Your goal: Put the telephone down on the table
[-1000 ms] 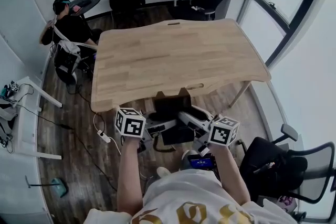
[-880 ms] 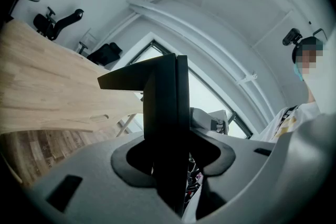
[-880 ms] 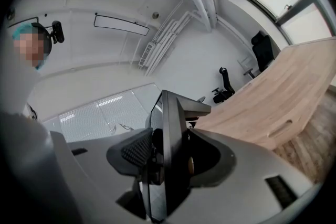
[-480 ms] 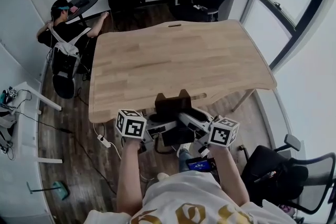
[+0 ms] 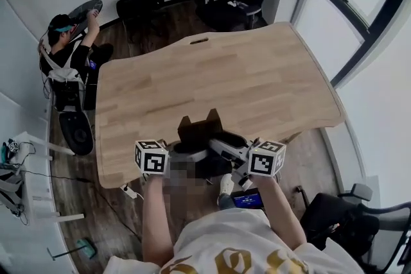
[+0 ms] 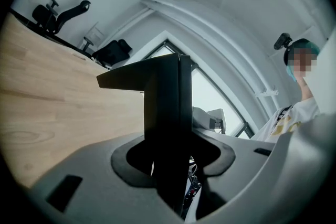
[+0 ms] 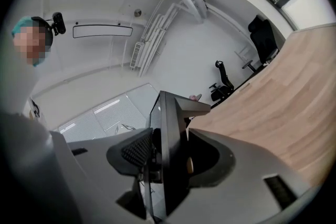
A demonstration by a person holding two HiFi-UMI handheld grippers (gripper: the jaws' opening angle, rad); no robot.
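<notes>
Black telephone [image 5: 198, 130] is held clamped by left claw [image 5: 184, 154] and right claw [image 5: 225, 149] together at the bench's [image 5: 218, 74] near edge.

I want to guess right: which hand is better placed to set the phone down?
Neither alone: the left tool and right tool both grip the telephone, one on each side, at the table's near edge.

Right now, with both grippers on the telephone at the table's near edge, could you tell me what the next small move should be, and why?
I would probably ease it forward and down onto the wood. The left gripper and the right gripper both clamp the telephone at the near edge of the table, apparently not resting on it yet, and bare tabletop lies ahead.
</notes>
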